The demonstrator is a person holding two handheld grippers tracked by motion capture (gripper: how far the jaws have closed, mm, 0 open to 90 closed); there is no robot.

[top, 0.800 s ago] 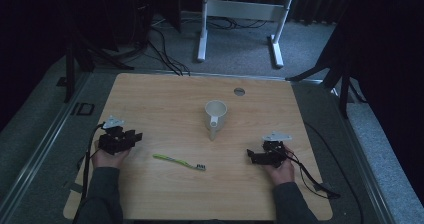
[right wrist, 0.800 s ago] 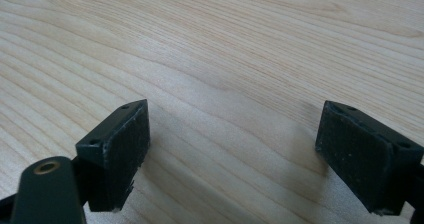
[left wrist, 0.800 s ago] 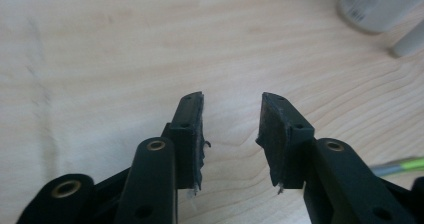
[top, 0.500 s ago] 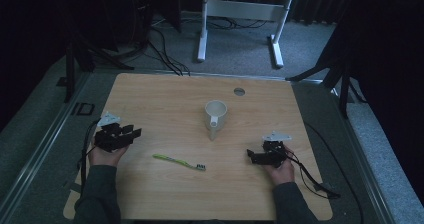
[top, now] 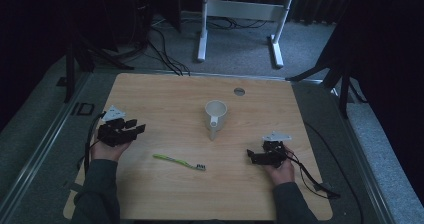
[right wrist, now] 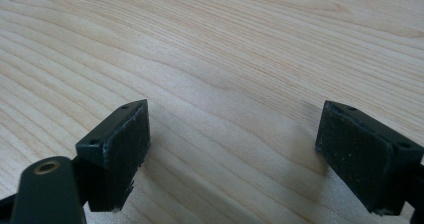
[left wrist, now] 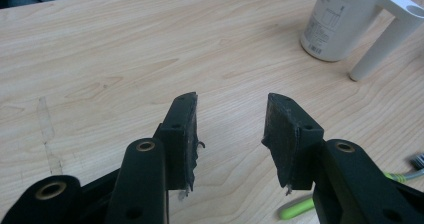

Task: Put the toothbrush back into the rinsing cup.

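Note:
A white mug (top: 216, 113) stands near the middle of the wooden table (top: 165, 99), its long handle pointing toward the person. A green toothbrush (top: 180, 162) lies flat in front of it. My left gripper (top: 136, 127) sits at the table's left, jaws toward the centre and open on nothing. In the left gripper view the gripper (left wrist: 230, 119) faces bare wood, with the mug (left wrist: 345, 19) at upper right and the toothbrush (left wrist: 300, 206) at lower right. My right gripper (top: 251, 155) rests at the right, jaws pointing left; its own view shows this gripper (right wrist: 235, 134) wide open over bare wood.
A small round grey grommet (top: 239, 91) is set in the table near its far edge. A white desk frame (top: 240, 9) and cables lie on the floor beyond. The right gripper's cable (top: 315, 179) trails toward the table's right front corner.
My left gripper has shifted slightly farther from the person. The right gripper, mug and toothbrush have kept their places.

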